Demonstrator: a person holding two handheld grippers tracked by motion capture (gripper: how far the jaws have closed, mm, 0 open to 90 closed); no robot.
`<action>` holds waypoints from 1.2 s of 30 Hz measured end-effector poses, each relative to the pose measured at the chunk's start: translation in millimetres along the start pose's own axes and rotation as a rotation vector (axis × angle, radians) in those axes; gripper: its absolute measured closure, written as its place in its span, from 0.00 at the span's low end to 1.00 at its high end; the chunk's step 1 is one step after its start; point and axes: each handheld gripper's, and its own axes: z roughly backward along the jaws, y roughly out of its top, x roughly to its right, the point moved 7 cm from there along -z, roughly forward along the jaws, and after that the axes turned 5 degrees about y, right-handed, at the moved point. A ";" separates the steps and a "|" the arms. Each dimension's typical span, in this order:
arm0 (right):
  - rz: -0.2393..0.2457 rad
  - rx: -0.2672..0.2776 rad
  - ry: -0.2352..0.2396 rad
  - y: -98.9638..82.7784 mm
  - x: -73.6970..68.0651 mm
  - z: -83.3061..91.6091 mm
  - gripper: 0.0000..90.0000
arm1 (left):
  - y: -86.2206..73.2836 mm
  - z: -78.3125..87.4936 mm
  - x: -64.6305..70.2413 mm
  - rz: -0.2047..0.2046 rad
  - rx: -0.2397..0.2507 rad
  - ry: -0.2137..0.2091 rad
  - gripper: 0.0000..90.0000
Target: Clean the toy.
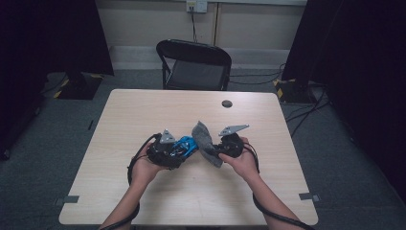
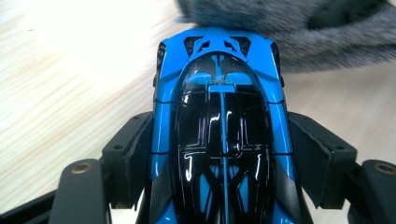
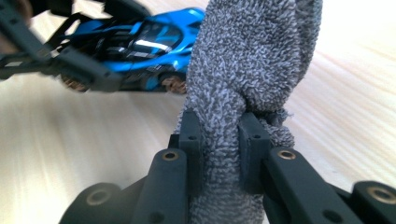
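A blue and black toy car [image 2: 219, 116] sits between the jaws of my left gripper [image 2: 219, 154], whose pads press on both its sides. From above, the car [image 1: 185, 145] pokes out of the left gripper [image 1: 181, 149] near the table's middle. My right gripper [image 3: 219, 135] is shut on a grey fluffy cloth [image 3: 252, 60], which stands up bunched above the jaws. The cloth [image 1: 205, 141] touches the car's nose [image 2: 219, 35]; it hangs from the right gripper [image 1: 218, 151] just to the car's right. In the right gripper view the car [image 3: 140, 42] lies behind the cloth at upper left.
The wooden table [image 1: 143, 110] has a round dark cable hole [image 1: 227, 103] at its far side. A black folding chair [image 1: 194, 64] stands behind the table. Dark curtains hang at both sides of the room.
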 end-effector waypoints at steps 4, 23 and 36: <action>0.001 -0.005 0.038 -2.2 -7.7 -2.2 0.84 | -1.7 1.3 -8.2 0.015 0.004 0.025 0.31; 0.016 0.011 -0.040 -1.1 9.6 29.8 0.84 | 2.7 17.8 -23.3 0.057 0.059 0.043 0.31; -0.075 0.075 -0.202 23.6 61.6 50.9 0.84 | 13.8 17.3 4.7 -0.017 0.065 -0.013 0.31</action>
